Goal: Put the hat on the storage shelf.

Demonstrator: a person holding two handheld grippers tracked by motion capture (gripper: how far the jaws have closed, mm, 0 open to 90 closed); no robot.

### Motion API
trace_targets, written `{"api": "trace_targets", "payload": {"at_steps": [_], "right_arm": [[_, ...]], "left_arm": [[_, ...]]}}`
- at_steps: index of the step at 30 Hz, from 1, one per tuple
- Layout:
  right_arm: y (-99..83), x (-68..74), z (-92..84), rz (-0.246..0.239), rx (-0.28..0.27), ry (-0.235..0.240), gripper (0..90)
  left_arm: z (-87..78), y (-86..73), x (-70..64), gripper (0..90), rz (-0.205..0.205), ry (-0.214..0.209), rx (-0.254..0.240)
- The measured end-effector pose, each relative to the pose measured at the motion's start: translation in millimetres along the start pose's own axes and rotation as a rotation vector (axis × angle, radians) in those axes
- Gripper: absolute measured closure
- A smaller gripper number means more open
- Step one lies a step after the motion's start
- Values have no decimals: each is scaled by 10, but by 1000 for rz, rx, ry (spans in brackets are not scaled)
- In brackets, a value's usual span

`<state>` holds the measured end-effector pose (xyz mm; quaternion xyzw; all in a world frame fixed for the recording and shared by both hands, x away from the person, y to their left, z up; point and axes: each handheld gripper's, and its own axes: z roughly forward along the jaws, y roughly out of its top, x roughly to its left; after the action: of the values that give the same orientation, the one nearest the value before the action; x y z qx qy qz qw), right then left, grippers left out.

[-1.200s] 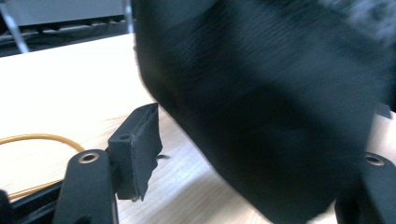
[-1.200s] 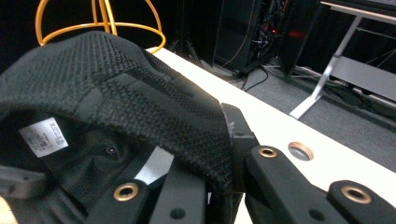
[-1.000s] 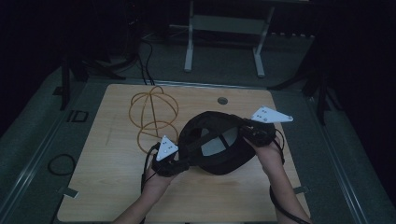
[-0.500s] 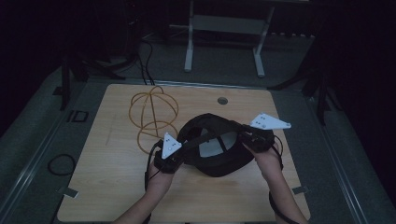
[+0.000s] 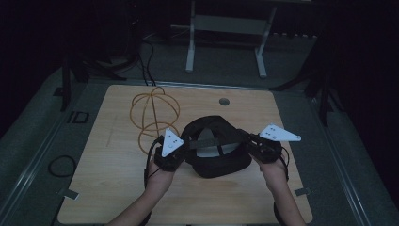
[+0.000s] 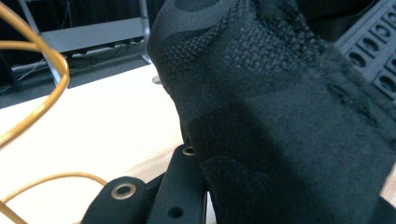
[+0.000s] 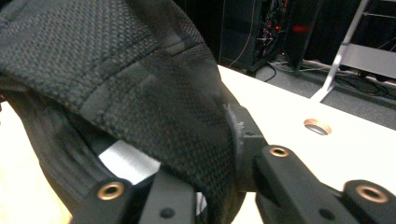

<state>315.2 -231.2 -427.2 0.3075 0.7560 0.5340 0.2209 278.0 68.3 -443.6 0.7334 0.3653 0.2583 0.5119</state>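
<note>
Plainly, cap: a black knit cap [image 5: 215, 153] sits mid-table between both grippers.
Left gripper [image 5: 181, 151]: clamped on the cap's left edge.
Right gripper [image 5: 249, 143]: pinching the right edge, its jaws having just eased slightly.
Nearby: an orange wire frame [image 5: 153, 115] on the wooden table [image 5: 108, 188].

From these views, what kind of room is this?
Probably a lab or recording workspace, kept dark: a lone wooden table, metal stand legs on the floor behind it, and racked equipment with cabling beyond.

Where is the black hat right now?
In the high view the black hat sits near the middle of the wooden table, between the left gripper and right gripper, just right of the orange wire hoop.
</note>
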Motion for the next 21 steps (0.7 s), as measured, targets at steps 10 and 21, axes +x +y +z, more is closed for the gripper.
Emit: {"api": "trace_targets", "payload": {"at_steps": [10, 21], "right_arm": [[-79, 72, -109, -2, 11, 30, 484], [-433, 236, -353, 24, 85, 97, 365]], "left_arm": [[-12, 155, 13, 893, 33, 15, -19], [-60, 258, -46, 893, 66, 8, -36]]}}
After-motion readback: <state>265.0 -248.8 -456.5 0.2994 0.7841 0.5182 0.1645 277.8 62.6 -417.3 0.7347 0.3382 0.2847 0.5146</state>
